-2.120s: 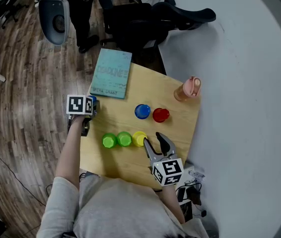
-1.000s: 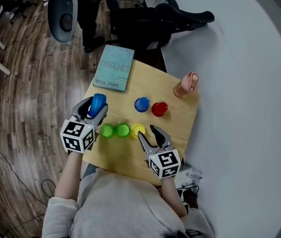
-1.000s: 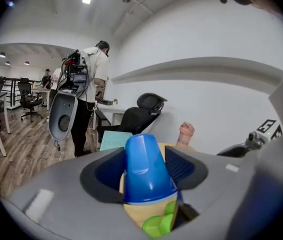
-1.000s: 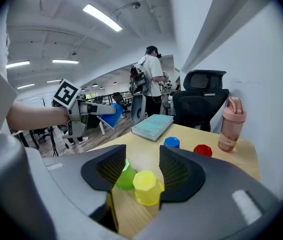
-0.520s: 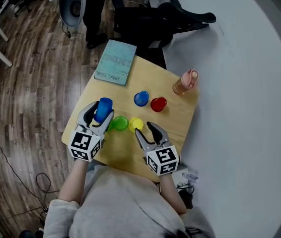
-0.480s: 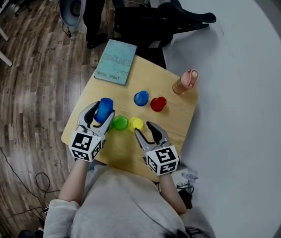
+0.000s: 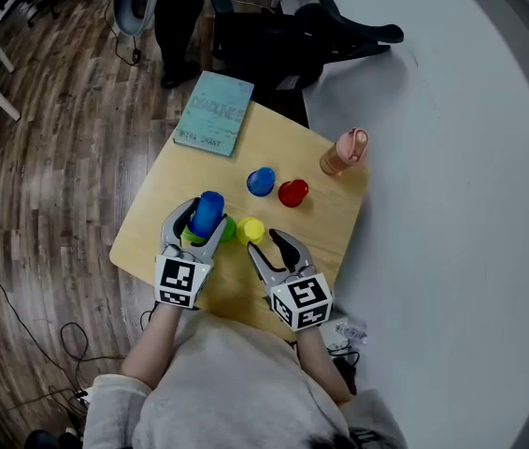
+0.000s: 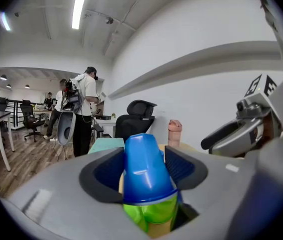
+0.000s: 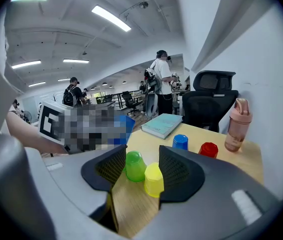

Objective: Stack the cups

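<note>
My left gripper (image 7: 196,224) has its jaws closed on the held blue cup (image 8: 142,166), a dark pad on either side of it. That cup is upside down near the table's (image 7: 325,223) near left edge. Its rim sits over the top of a green cup (image 8: 154,215), and only the green cup's lower part shows beneath it. I cannot tell whether the blue one is fully seated.

Just to the right is a second green cup (image 7: 228,228), and a yellow cup (image 7: 251,229) stands right beside that one. Both are upside down, in a row along the near half of the table.

My right gripper (image 7: 266,249) hovers just short of that pair with its jaws spread wide and nothing between the pads. In the right gripper view the two cups show through the gap, beyond the fingertips and untouched.

Further back, around the middle of the table, a second blue cup (image 7: 261,181) and a red cup (image 7: 293,193) stand close together, both upside down. A pink bottle (image 7: 343,152) stands upright by the far right corner. A teal book (image 7: 213,112) lies over the far left corner. A black office chair (image 7: 283,36) stands beyond the far edge.
</note>
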